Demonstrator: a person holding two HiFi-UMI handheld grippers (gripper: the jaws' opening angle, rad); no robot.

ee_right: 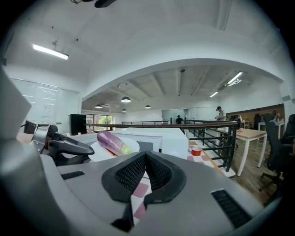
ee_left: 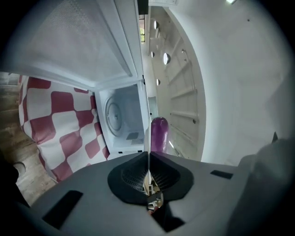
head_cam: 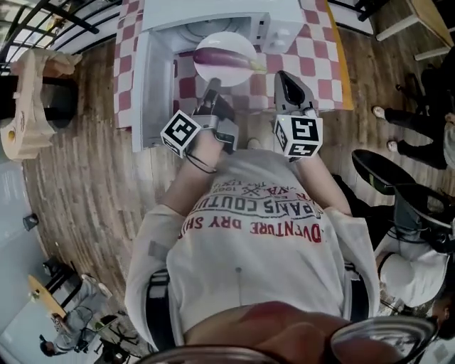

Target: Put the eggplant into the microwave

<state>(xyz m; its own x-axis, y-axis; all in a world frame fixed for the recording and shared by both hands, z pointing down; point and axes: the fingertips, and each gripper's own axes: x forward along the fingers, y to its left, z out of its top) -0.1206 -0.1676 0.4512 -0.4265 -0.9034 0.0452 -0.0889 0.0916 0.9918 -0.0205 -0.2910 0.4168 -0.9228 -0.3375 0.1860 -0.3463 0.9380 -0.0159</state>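
A purple eggplant (head_cam: pixel 220 58) lies on a white plate (head_cam: pixel 229 39) held in front of the white microwave (head_cam: pixel 213 15), whose door (head_cam: pixel 151 85) hangs open at the left. My left gripper (head_cam: pixel 212 89) is shut on the plate's near rim. In the left gripper view the jaws (ee_left: pixel 148 154) pinch the thin plate edge (ee_left: pixel 148 138), with the eggplant (ee_left: pixel 159 133) beyond and the empty microwave cavity (ee_left: pixel 120 115) behind. My right gripper (head_cam: pixel 286 77) sits shut and empty just right of the plate. From the right gripper (ee_right: pixel 145 154) view, the eggplant (ee_right: pixel 113 142) rests on the plate (ee_right: pixel 126 146).
The microwave stands on a table with a red-and-white checked cloth (head_cam: pixel 313 64). A small red cup (ee_right: pixel 197 150) sits on the cloth to the right. A black railing (ee_right: pixel 207 133) runs behind. Chairs (head_cam: pixel 387 174) and seated people are at the right.
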